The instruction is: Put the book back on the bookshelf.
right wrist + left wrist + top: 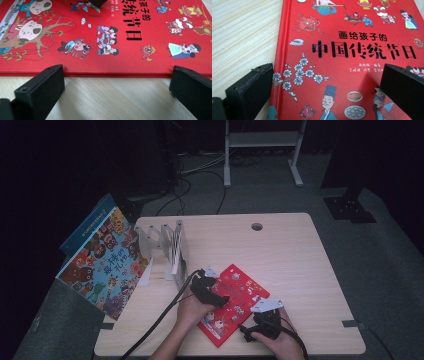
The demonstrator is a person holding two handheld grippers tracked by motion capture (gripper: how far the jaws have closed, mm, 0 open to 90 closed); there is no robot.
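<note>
Your left hand (192, 309) holds the black two-jaw left gripper (324, 92) low and angled down, jaws spread wide. Your right hand (280, 342) keeps the black two-jaw right gripper (117, 90) nearly level, jaws wide apart, nothing between them.

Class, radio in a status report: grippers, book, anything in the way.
Left gripper open, over the red book. Right gripper open at its near edge, nothing held. Book flat on table. Nothing in the way.
</note>
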